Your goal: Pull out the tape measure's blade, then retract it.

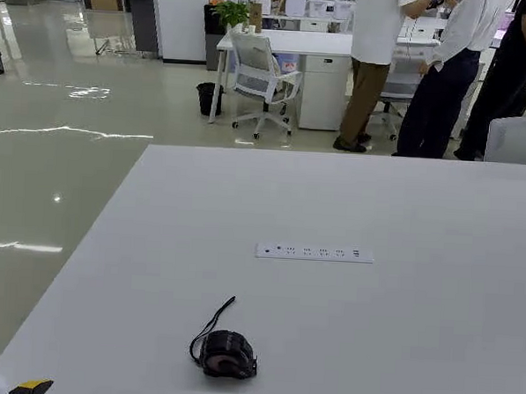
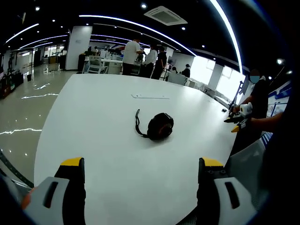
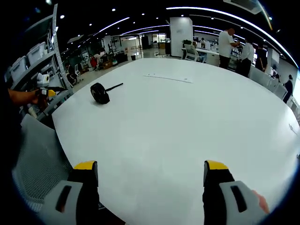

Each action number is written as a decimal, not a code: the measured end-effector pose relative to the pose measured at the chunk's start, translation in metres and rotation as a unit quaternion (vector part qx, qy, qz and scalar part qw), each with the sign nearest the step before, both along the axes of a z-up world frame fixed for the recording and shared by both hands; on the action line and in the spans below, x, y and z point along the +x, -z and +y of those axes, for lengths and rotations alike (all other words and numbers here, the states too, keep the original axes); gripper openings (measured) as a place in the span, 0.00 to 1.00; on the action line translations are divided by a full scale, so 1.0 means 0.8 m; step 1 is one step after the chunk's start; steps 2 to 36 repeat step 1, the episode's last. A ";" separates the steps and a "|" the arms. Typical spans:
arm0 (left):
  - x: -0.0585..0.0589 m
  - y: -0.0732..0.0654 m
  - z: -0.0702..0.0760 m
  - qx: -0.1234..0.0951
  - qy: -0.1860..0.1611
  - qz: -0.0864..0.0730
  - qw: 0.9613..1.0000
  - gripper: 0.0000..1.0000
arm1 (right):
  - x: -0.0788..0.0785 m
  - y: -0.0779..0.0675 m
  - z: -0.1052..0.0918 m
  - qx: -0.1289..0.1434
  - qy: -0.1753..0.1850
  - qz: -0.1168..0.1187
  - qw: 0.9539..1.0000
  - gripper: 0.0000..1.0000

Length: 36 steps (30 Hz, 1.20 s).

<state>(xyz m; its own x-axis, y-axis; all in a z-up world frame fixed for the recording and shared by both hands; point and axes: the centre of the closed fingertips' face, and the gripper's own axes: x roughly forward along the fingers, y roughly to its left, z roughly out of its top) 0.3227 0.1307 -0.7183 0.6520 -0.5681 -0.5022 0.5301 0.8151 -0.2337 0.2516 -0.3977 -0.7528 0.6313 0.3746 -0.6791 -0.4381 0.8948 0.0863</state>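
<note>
A black tape measure [image 1: 226, 354] with a black wrist strap lies on the white table [image 1: 403, 222] near its front edge, blade retracted. In the left gripper view the tape measure [image 2: 160, 126] sits ahead and slightly right of my left gripper [image 2: 142, 164], which is open, empty and well short of it. My right gripper [image 3: 150, 165] is open over the table edge, with the tape measure [image 3: 99, 93] far off to its upper left. A yellow fingertip [image 1: 31, 386] of the left gripper pokes in at the head view's bottom left corner.
A white power strip [image 1: 314, 253] is set into the table beyond the tape measure. Several people [image 1: 446, 74] stand behind the table near a desk and an office chair [image 1: 260, 78]. A grey mesh chair [image 3: 37, 159] stands by the table's edge.
</note>
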 end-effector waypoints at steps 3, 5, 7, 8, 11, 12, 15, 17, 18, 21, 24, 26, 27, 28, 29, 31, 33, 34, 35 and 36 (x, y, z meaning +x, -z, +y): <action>0.000 0.000 -0.001 -0.001 0.001 0.000 1.000 0.99 | -0.001 -0.002 0.003 0.001 0.002 -0.001 1.000 0.96; 0.000 0.000 -0.001 -0.001 0.001 0.000 1.000 0.99 | -0.001 -0.002 0.003 0.001 0.002 -0.001 1.000 0.96; 0.000 0.000 -0.001 -0.001 0.001 0.000 1.000 0.99 | -0.001 -0.002 0.003 0.001 0.002 -0.001 1.000 0.96; 0.000 0.000 -0.001 -0.001 0.001 0.000 1.000 0.99 | -0.001 -0.002 0.003 0.001 0.002 -0.001 1.000 0.96; 0.000 0.000 -0.001 -0.001 0.001 0.000 1.000 0.99 | -0.001 -0.002 0.003 0.001 0.002 -0.001 1.000 0.96; 0.000 0.000 -0.001 -0.001 0.001 0.000 1.000 0.99 | -0.001 -0.002 0.003 0.001 0.002 -0.001 1.000 0.96; 0.000 0.000 -0.001 -0.001 0.001 0.000 1.000 0.99 | -0.001 -0.002 0.003 0.001 0.002 -0.001 1.000 0.96; 0.000 0.000 -0.001 -0.001 0.001 0.000 1.000 0.99 | -0.001 -0.002 0.003 0.001 0.002 -0.001 1.000 0.96; 0.000 0.000 -0.001 -0.001 0.001 0.000 1.000 0.99 | -0.001 -0.002 0.003 0.001 0.002 -0.001 1.000 0.96; 0.000 0.000 -0.001 -0.001 0.001 0.000 1.000 0.99 | -0.001 -0.002 0.003 0.001 0.002 -0.001 1.000 0.96; 0.000 0.000 -0.001 -0.001 0.001 0.000 1.000 0.99 | -0.001 -0.002 0.003 0.001 0.002 -0.001 1.000 0.96; 0.000 0.000 -0.001 -0.001 0.001 0.000 1.000 0.99 | -0.001 -0.002 0.003 0.001 0.002 -0.001 1.000 0.96; 0.000 0.000 -0.001 -0.001 0.001 0.000 1.000 0.99 | -0.001 -0.002 0.003 0.001 0.002 -0.001 1.000 0.96; 0.000 0.000 -0.001 -0.001 0.001 0.000 1.000 0.99 | -0.001 -0.002 0.003 0.001 0.002 -0.001 1.000 0.96; 0.000 0.000 -0.001 -0.001 0.001 0.000 1.000 0.99 | -0.001 -0.002 0.003 0.001 0.002 -0.001 1.000 0.96; 0.000 0.000 -0.001 -0.001 0.001 0.000 1.000 0.99 | -0.001 -0.002 0.003 0.001 0.002 -0.001 1.000 0.96; 0.000 0.000 -0.001 -0.001 0.001 0.000 1.000 0.99 | -0.001 -0.002 0.003 0.001 0.002 -0.001 1.000 0.96; 0.000 0.000 -0.001 -0.001 0.001 0.000 1.000 0.99 | -0.001 -0.002 0.003 0.001 0.002 -0.001 1.000 0.96; 0.000 0.000 -0.001 -0.001 0.001 0.000 1.000 0.99 | -0.001 -0.002 0.003 0.001 0.002 -0.001 1.000 0.96; 0.000 0.000 -0.001 -0.001 0.001 0.000 1.000 0.99 | -0.001 -0.002 0.003 0.001 0.002 -0.001 1.000 0.96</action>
